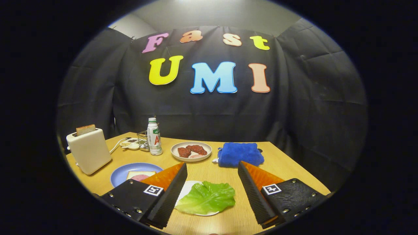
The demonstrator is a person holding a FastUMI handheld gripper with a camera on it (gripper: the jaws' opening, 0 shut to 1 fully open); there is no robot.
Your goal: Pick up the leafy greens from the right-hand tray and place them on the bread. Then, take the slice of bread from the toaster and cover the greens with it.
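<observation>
In my gripper view, my tongs hang spread wide and grasp nothing; the single crinkled light-green lettuce leaf lies between my two fingers on a small white plate, low in the centre of the frame. I judge the leaf very light, thin and floppy, easy to tear or crease, so I would pinch it gently at a raised edge near the middle, not at a corner. Lower left, one round blue plate carries one pale bread slice with a pink ham round. At left, one cream toaster holds one browned toast slice, stiff and light by my guess. Mid-frame I count one white bottle, one cream plate with two dark red meat pieces and one blue folded cloth, all on the wooden table
</observation>
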